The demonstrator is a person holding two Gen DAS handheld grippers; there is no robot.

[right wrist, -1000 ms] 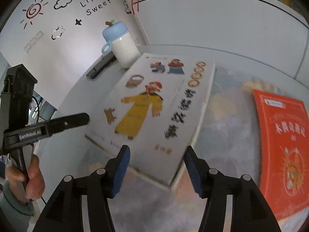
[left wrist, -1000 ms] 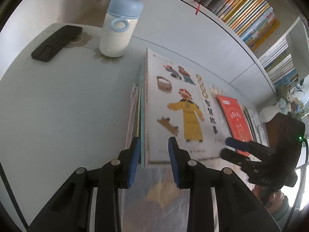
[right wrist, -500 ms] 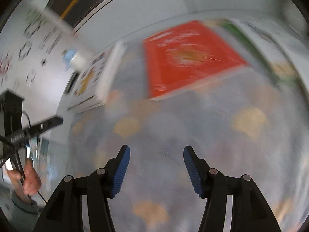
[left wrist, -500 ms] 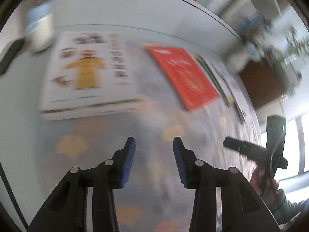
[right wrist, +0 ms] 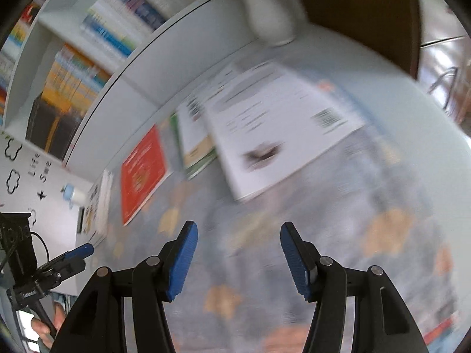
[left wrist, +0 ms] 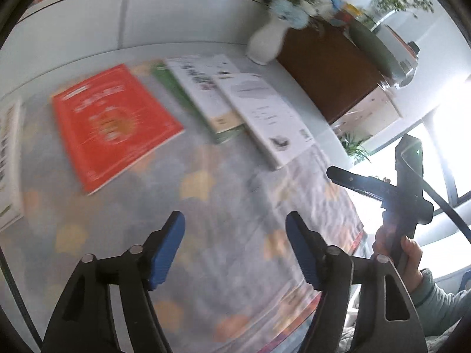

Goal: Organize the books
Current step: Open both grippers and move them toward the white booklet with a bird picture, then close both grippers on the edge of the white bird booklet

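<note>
Both hand-held grippers are hanging over the patterned mat on the desk (left wrist: pixel 88 26) with nothing between their jaws. The left hand-held gripper (left wrist: pixel 235 247) is gaping wide, its jaws having just been opening, and the right hand-held gripper (right wrist: pixel 238 253) is standing partly open, empty too. I take that as readiness: the jaws are being set wide enough to slip over a book's edge.

From the left wrist view the loose books are lying flat in a row. The red book (left wrist: pixel 112 123) is sitting at about ten o'clock, apart from the others. At about twelve, a green-edged book (left wrist: pixel 226 135) is lying under a white book (left wrist: pixel 203 91), and a second white book (left wrist: pixel 270 114), back cover up, is overlapping them toward one o'clock. They look fanned out so each can be taken singly.

At nine o'clock, the edge of a neat stack (left wrist: pixel 8 158) is showing, probably where sorted books are going. A white vase (left wrist: pixel 265 44) is standing at the desk's far corner, clear of the work.
</note>
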